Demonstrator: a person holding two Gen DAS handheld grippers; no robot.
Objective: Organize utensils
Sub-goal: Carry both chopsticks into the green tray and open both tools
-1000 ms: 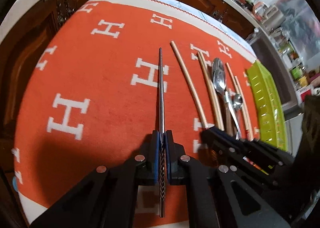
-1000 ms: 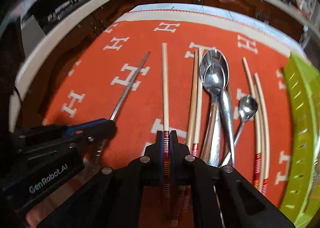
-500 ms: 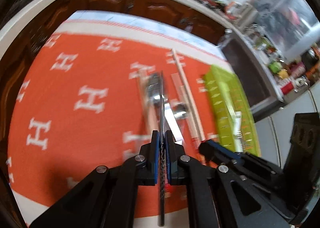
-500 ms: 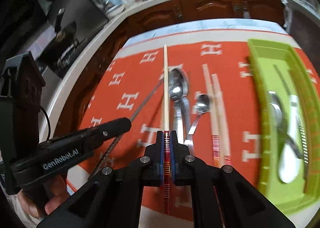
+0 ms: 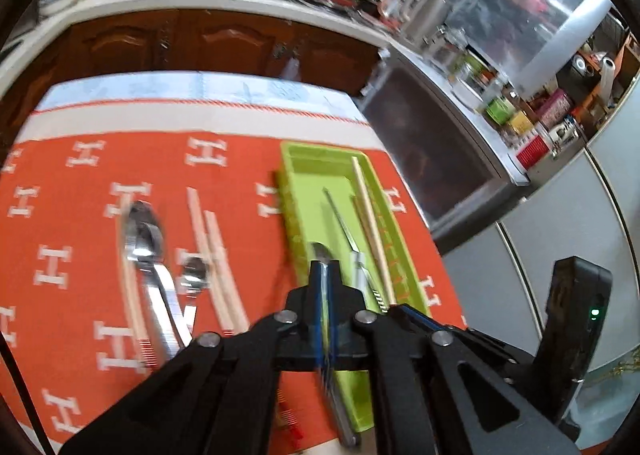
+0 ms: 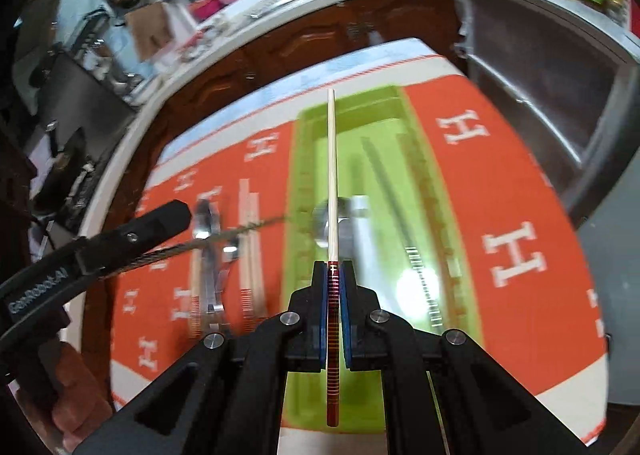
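Orange cloth [image 5: 248, 255] with white H marks covering the worktop, pale band along its far edge. Left part of the cloth: large steel spoons [image 5: 142, 239] stacked bowl on bowl, a small spoon [image 5: 194, 269] just beside them, then a pair of wooden chopsticks [image 5: 216, 255] lying lengthwise, striped ends nearest the camera. Toward the right edge of the cloth: long green tray [image 5: 290, 191], lengthwise; contents, left to right, a spoon bowl partly hidden behind the fingers, a slim metal chopstick [image 5: 340, 221], and wooden chopsticks [image 5: 370, 215] against the right wall. Left gripper [image 5: 325, 267], over the tray's near left part, jaws pressed together and pinching a twisted metal chopstick [image 6: 224, 241] that runs out past both ends of the pads. Right gripper [image 6: 333, 267], above the tray, jaws pinching a wooden chopstick with red striped end [image 6: 331, 175], its pale tip pointing at the tray's far end. Motion blur softens the tray contents in the right wrist view
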